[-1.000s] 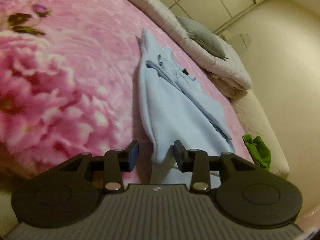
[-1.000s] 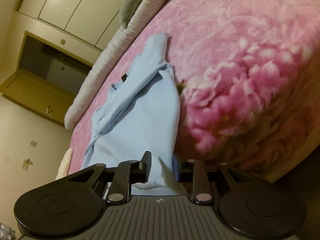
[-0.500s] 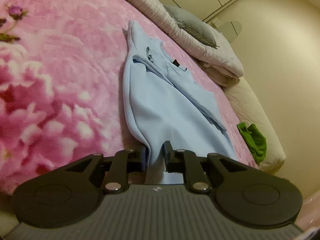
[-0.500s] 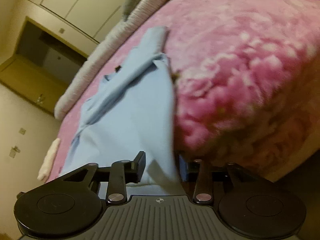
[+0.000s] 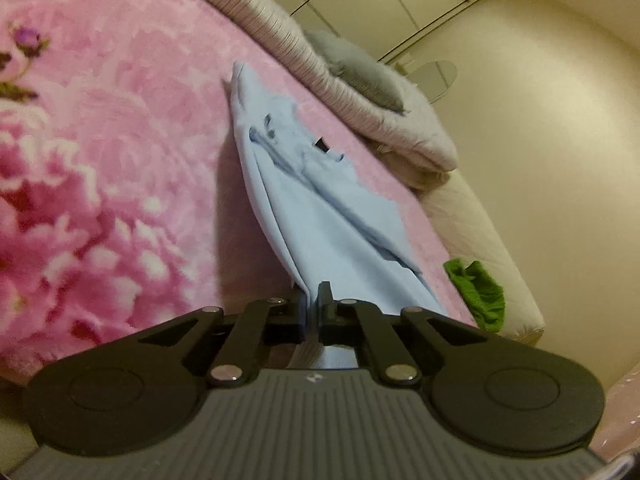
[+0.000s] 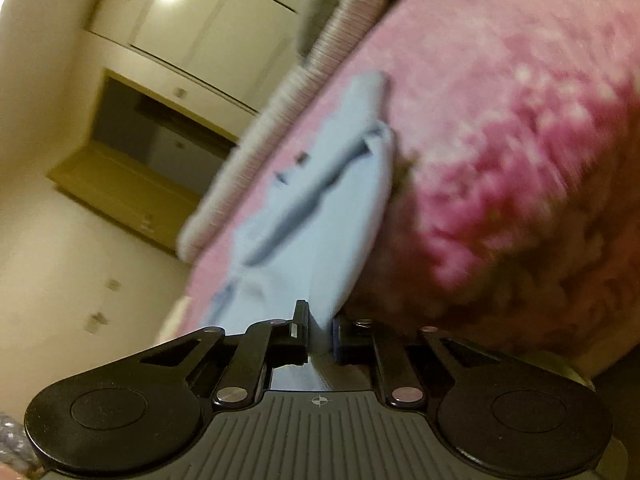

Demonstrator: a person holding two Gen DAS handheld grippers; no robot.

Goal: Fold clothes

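Note:
A light blue garment point(image 5: 320, 204) lies lengthwise on a pink floral blanket point(image 5: 100, 160), its near end lifted off the bed. My left gripper point(image 5: 313, 304) is shut on the garment's near edge. In the right wrist view the same blue garment point(image 6: 320, 216) stretches away over the blanket point(image 6: 520, 160), and my right gripper point(image 6: 320, 332) is shut on its near hem. The far end with the collar rests on the bed. The right wrist view is blurred.
A rolled beige quilt point(image 5: 288, 52) with a grey pillow point(image 5: 360, 76) lies along the far side of the bed. A green cloth point(image 5: 476, 288) sits on the cream mattress edge point(image 5: 480, 232). Wardrobe doors point(image 6: 192, 28) and a dark doorway point(image 6: 160, 136) stand behind.
My left gripper closed from open onto the garment's near edge. Both grippers lifted the near end, so the cloth now hangs taut. The right view swung and blurred.

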